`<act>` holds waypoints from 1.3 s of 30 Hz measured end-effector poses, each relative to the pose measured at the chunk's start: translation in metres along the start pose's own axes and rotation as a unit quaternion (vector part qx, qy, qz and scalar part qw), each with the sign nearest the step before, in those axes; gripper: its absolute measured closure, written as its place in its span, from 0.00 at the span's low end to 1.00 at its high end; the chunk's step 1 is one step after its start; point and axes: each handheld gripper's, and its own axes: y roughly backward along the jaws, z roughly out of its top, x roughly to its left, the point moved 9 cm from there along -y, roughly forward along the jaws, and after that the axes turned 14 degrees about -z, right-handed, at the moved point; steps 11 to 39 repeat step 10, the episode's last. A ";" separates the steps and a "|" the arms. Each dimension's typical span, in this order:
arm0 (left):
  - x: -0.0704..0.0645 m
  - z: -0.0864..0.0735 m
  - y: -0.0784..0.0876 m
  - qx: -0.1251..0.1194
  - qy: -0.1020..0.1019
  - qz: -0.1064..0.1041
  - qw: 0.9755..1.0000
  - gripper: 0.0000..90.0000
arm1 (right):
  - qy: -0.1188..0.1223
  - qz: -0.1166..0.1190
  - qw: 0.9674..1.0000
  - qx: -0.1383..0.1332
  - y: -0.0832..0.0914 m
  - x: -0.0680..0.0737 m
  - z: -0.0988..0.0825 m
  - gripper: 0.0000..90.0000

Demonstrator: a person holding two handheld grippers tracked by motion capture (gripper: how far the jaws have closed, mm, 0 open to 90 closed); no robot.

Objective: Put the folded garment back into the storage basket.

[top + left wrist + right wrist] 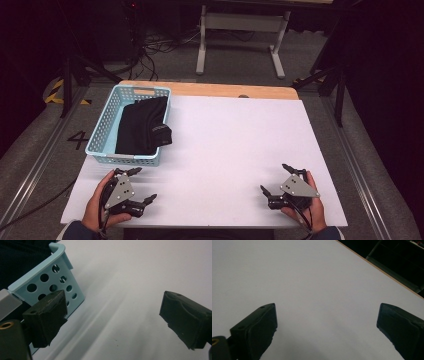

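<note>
Because the folded black fabric garment [142, 127] lies inside the pale blue perforated plastic basket [102, 131] at the upper left of the high view, it is contained and kept off the white sheet, and it looks ready to be lifted out from the near end. It fills most of the basket's length, a dark, soft, matte bundle with a ribbed cuff or band showing faintly at its lower right corner, which droops over the basket's right rim. Its folds are too dark to read further.

Just below the basket, at the lower left of the high view, the left tongs [139, 184] rest low over the white covered worktop [230, 145] with jaws spread wide and nothing between them. In the left gripper view the same tongs [113, 315] frame bare white surface, with the basket's rounded corner [53, 277] just beside the left-hand jaw, so they seem parked near the basket, apart from the cloth.

At the lower right of the high view, well apart from the basket, the right tongs [277, 179] are also wide and empty; in the right gripper view [327, 327] they point across plain white sheet toward the worktop's wooden edge [387, 275]. Both hands look settled at the near edge, probably a start pose, leaving the middle free for laying the garment out.
</note>
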 end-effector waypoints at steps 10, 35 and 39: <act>0.001 -0.002 0.003 0.002 0.003 0.006 1.000 0.09 | -0.006 0.005 1.000 0.000 -0.005 0.000 0.001 0.04; 0.001 -0.002 0.003 0.002 0.003 0.006 1.000 0.09 | -0.006 0.005 1.000 0.000 -0.005 0.000 0.001 0.04; 0.001 -0.002 0.003 0.002 0.003 0.006 1.000 0.09 | -0.006 0.005 1.000 0.000 -0.005 0.000 0.001 0.04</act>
